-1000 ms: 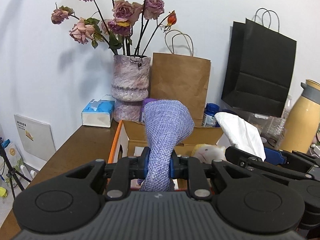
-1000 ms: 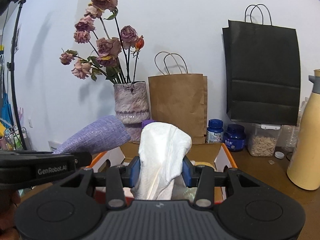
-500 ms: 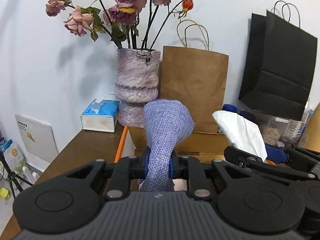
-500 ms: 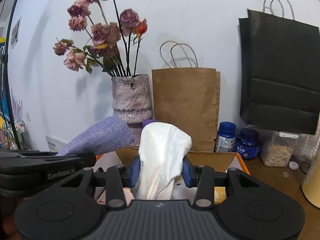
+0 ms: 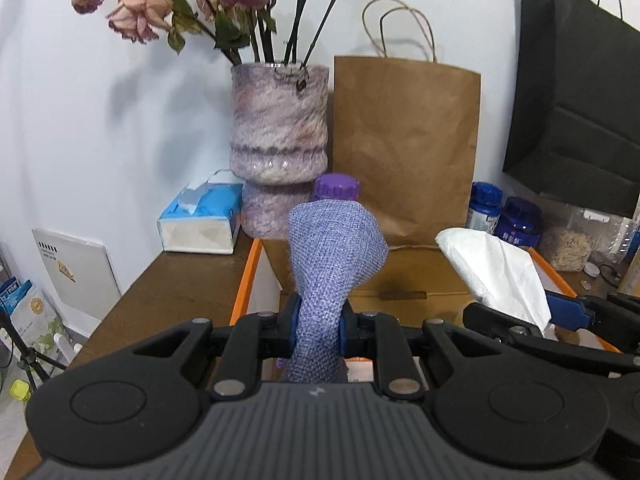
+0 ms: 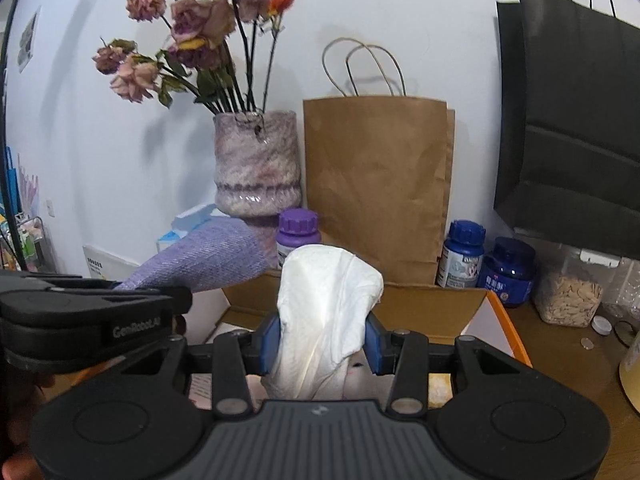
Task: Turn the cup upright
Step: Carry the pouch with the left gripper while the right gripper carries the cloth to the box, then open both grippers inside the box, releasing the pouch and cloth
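No cup shows in either view. My left gripper [image 5: 319,322] is shut on a purple woven cloth [image 5: 336,248] that stands up from between its blue pads. The right gripper [image 6: 320,340] is shut on a crumpled white cloth [image 6: 328,292]. Both hang over an open cardboard box with an orange rim [image 5: 244,292]. The white cloth [image 5: 496,264] and right gripper lie to the right in the left wrist view. In the right wrist view, the purple cloth [image 6: 204,258] and left gripper body [image 6: 100,320] are at the left. Most of the box's inside is hidden.
Against the white wall stand a mottled vase [image 5: 280,132] of dried roses, a brown paper bag [image 5: 404,152] and a black paper bag [image 6: 572,120]. A tissue box [image 5: 200,224], a purple-capped bottle [image 6: 298,236], blue-capped bottles [image 6: 460,256] and a seed jar [image 6: 568,296] crowd the wooden table.
Both grippers have moved forward toward the wall, so the vase and paper bags look larger and the flower tops leave the frame. Each still holds its cloth.
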{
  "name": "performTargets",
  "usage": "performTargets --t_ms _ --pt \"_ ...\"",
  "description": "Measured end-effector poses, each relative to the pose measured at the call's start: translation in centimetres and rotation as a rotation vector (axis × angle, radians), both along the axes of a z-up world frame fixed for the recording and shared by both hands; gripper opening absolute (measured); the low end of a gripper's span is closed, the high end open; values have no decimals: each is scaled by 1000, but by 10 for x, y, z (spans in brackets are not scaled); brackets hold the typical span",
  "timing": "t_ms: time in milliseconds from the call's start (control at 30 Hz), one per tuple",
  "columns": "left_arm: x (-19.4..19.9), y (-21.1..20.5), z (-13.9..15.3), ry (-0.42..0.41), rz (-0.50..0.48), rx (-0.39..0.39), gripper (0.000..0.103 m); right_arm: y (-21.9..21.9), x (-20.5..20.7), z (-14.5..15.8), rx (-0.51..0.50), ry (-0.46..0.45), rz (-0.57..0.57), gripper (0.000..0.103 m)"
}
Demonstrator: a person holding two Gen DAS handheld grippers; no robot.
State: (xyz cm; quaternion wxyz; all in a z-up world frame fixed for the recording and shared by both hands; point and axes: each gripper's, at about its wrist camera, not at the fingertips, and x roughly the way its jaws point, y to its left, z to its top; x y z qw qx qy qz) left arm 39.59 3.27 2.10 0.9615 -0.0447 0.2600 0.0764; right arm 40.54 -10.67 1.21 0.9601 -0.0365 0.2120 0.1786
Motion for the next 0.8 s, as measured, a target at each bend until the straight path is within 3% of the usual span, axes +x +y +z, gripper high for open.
performTargets --t_ms 200,433,467,633,800 --pt "3 1 -2 16 -17 -3 24 2 4 -11 -20 5 1 46" --pt "4 5 -1 13 -15 -8 66 -1 6 -12 -63 8 -51 74" --pt "4 5 -1 10 -15 -8 71 -2 6 -11 -65 9 -56 82" --pt "2 5 1 -6 -22 -16 86 -5 7 -9 -83 8 -75 98" --pt "-2 6 4 -22 -6 -13 95 -6 5 -6 -90 5 -86 100"
